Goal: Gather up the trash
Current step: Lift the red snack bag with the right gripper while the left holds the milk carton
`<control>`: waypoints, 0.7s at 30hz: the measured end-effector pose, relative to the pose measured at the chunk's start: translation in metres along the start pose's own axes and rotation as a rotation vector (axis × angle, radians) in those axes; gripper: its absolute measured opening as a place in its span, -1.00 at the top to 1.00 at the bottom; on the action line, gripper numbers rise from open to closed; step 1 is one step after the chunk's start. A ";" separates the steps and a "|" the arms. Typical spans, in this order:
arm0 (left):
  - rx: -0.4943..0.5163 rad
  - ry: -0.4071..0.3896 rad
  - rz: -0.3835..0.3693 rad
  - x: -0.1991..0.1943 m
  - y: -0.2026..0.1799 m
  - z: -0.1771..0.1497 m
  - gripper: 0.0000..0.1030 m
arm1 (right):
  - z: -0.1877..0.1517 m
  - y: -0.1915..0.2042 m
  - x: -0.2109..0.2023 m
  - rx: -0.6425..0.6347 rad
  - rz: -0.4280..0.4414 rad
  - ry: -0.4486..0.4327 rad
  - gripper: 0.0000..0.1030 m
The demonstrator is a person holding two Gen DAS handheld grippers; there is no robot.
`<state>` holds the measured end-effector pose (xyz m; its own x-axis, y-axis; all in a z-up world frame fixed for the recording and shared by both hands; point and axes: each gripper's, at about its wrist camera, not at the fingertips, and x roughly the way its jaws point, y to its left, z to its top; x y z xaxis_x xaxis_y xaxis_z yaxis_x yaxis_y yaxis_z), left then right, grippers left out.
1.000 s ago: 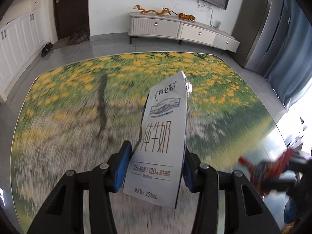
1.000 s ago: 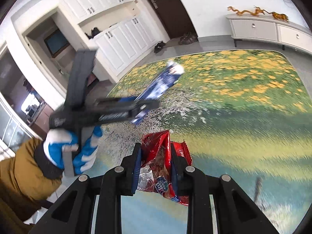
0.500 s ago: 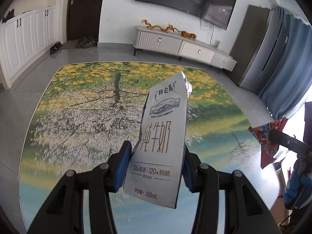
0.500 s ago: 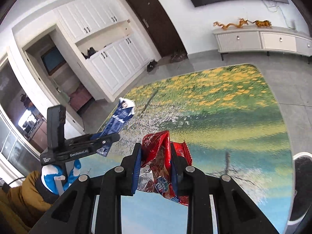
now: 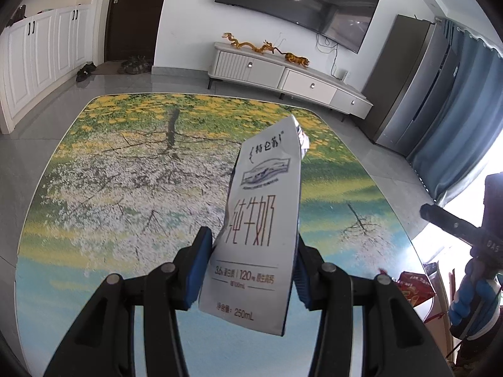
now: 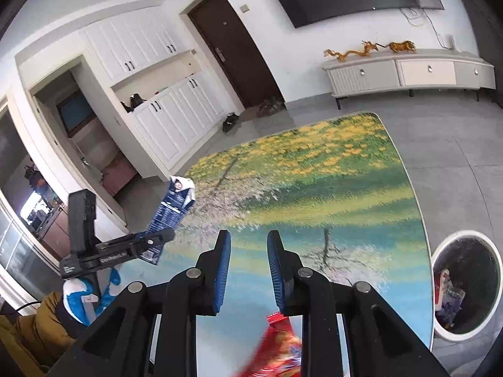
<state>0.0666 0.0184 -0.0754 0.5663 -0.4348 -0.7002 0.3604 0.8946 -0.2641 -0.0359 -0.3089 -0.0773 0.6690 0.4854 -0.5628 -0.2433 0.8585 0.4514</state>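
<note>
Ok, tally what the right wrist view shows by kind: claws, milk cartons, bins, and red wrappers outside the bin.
Claws: 2, the left claw and the right claw
Milk cartons: 1, the milk carton in the left claw
Red wrappers: 1, the red wrapper below the right claw
Bins: 1, the white bin
Total: 5

Bin (image 6: 465,286) right of table (image 6: 361,188)

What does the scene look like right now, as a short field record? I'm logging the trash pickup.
left gripper: shut on milk carton, seen against the table
right gripper: open, nothing between pads
red wrapper: blurred, below right gripper
trash bin: beside table, some trash inside
</note>
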 end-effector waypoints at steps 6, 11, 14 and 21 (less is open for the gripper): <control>-0.016 0.010 0.000 0.000 0.003 -0.005 0.12 | -0.008 -0.005 -0.010 -0.032 -0.037 0.024 0.34; -0.024 0.024 -0.007 0.003 0.002 -0.012 0.12 | -0.025 -0.005 -0.024 -0.107 -0.072 0.077 -0.34; -0.019 0.032 -0.015 0.004 -0.003 -0.016 0.12 | -0.038 -0.007 -0.025 -0.136 -0.082 0.133 -0.40; -0.005 0.042 -0.022 0.004 -0.011 -0.022 0.12 | -0.062 -0.019 -0.013 -0.110 -0.063 0.221 -0.43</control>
<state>0.0485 0.0086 -0.0900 0.5265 -0.4498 -0.7214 0.3687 0.8854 -0.2830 -0.0833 -0.3215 -0.1215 0.5183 0.4442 -0.7308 -0.2888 0.8953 0.3393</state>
